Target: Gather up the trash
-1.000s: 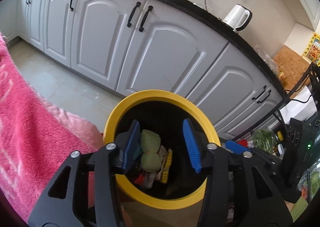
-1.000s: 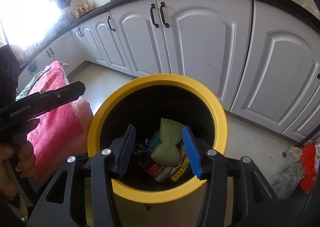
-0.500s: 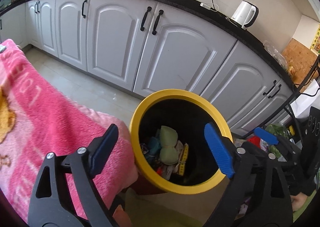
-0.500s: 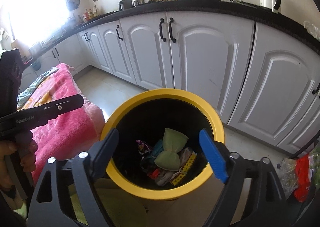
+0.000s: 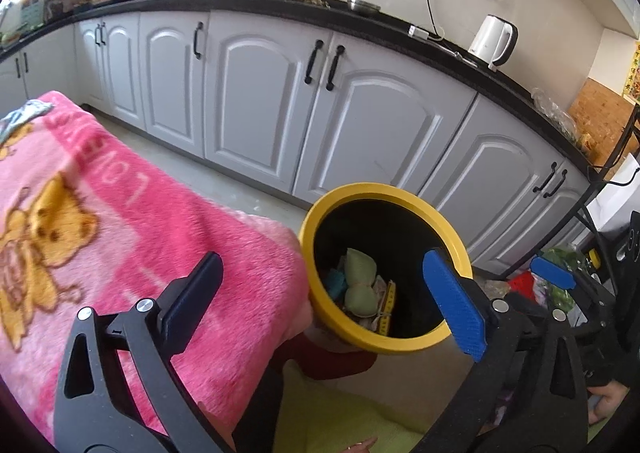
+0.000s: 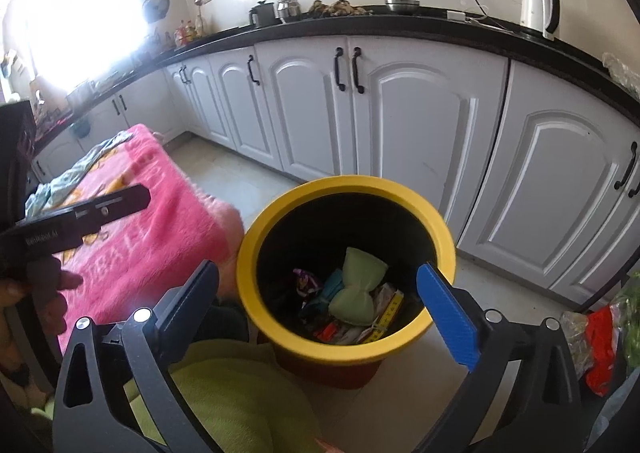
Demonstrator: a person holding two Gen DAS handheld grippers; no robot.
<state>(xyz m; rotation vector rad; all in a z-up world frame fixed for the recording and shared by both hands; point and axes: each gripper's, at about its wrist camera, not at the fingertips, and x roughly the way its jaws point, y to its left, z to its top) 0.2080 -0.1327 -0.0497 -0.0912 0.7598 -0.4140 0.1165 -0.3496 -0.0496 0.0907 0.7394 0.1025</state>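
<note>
Trash [image 6: 352,299] heaped inside yellow-rimmed bin [image 6: 444,229]; left gripper [image 5: 320,303] and right gripper [image 6: 324,303] just opened wide, empty. Best lifted clear of rim before seeking more.

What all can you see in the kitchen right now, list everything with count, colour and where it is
bin: one, yellow rim, black inside, on the floor before the cabinets
bow-shaped pouch: one, pale green, in the bin on top of the trash
tape measure: one, yellow, in the bin beside the pouch
blanket: one, pink with a bear print, left of the bin
cabinets: a row, white with black handles, behind the bin
kettle: one, white, on the black counter at right
bags: several, clear and red, on the floor at right
left hand-held gripper: black with blue pads, open, empty
right hand-held gripper: the same, open, empty, above the bin
</note>
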